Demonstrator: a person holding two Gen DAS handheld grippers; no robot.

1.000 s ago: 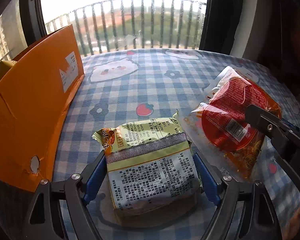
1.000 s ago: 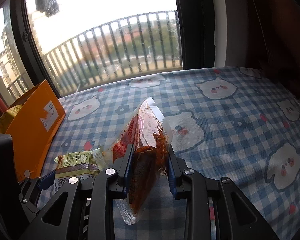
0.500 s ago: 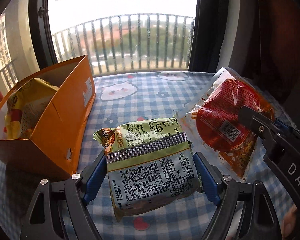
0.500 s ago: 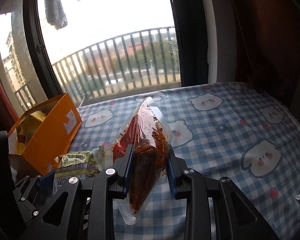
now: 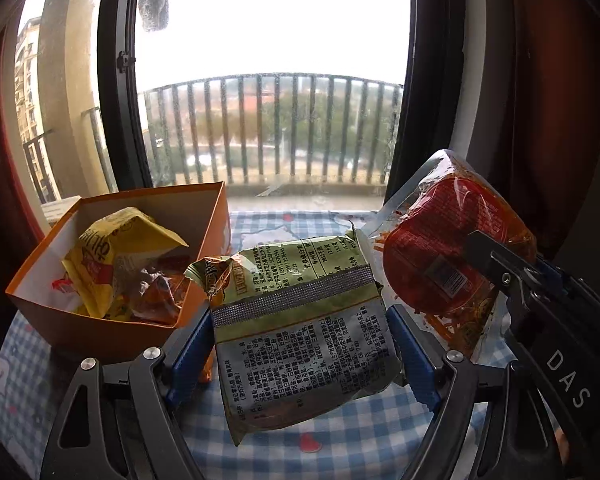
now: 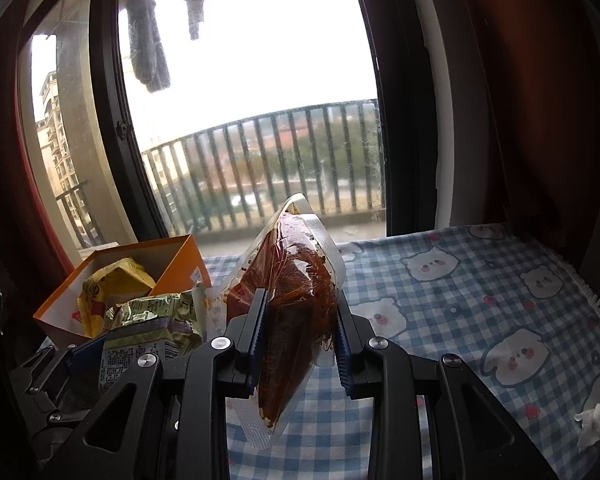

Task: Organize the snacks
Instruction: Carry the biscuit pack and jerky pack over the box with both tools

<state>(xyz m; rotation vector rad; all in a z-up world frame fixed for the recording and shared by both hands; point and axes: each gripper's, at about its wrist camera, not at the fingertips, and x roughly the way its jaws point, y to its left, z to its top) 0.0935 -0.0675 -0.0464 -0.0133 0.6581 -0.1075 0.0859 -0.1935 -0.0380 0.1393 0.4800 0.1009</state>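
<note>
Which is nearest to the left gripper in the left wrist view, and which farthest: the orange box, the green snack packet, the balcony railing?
1. Green snack packet, held between the left gripper fingers.
2. Orange box, to the left on the table.
3. Balcony railing, outside the window, behind.

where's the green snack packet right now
In the left wrist view, the green snack packet is clamped in the left tongs, between the orange box and the red packet.

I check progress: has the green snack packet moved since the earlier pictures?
Yes. The green snack packet, clamped in the left gripper, rose off the checked tablecloth, toward the orange box.
</note>
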